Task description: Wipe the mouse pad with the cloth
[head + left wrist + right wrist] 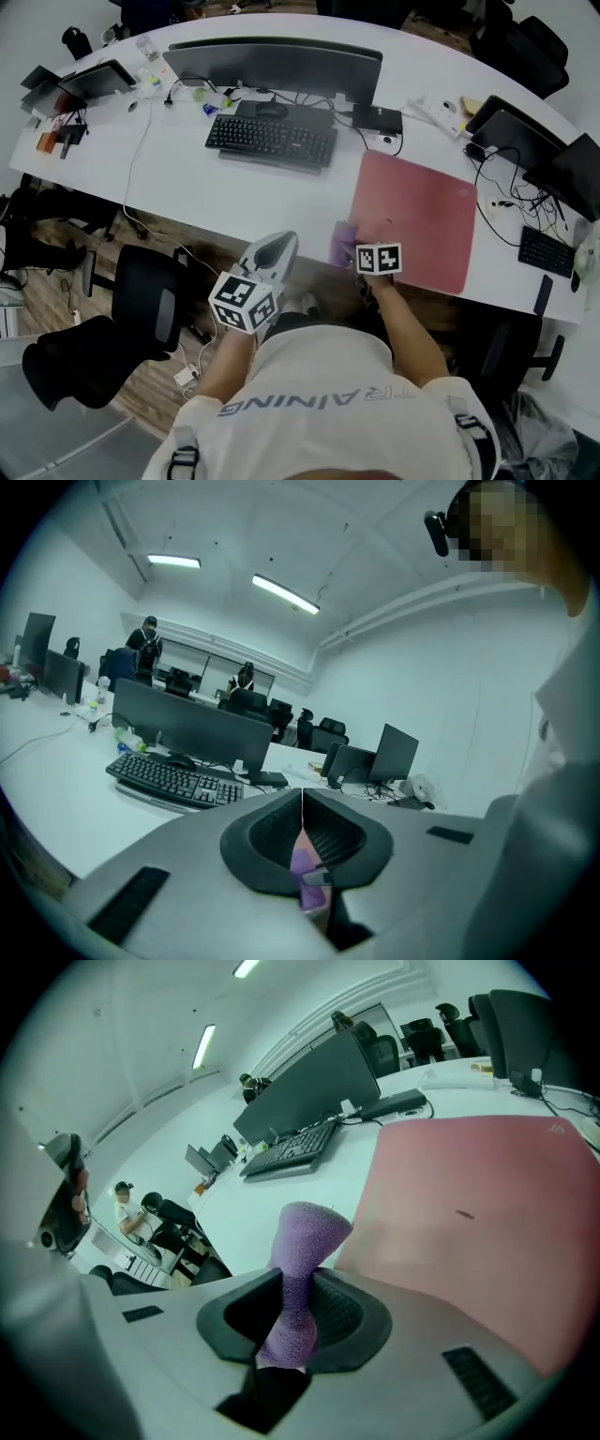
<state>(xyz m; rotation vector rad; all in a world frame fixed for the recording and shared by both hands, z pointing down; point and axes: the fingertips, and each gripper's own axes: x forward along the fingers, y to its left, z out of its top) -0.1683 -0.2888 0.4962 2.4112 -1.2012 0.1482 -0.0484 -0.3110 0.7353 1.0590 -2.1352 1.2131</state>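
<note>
1. Right gripper view: the right tongs [298, 1277] are clenched on the purple cloth [305, 1227], and its bunched end flares out past the tips.
2. Head view: the cloth sits at the near left edge of the pink mouse pad [417, 220]. The pad lies flat on the white table [187, 178], to the right of the keyboard [272, 141].
3. Left gripper view: the left tongs [302, 803] are clenched, with the jaws meeting at the tips and nothing gripped between them.
4. Head view: the left tongs hang off the table's near edge, apart from the pad and to the left of the right tongs.
</note>
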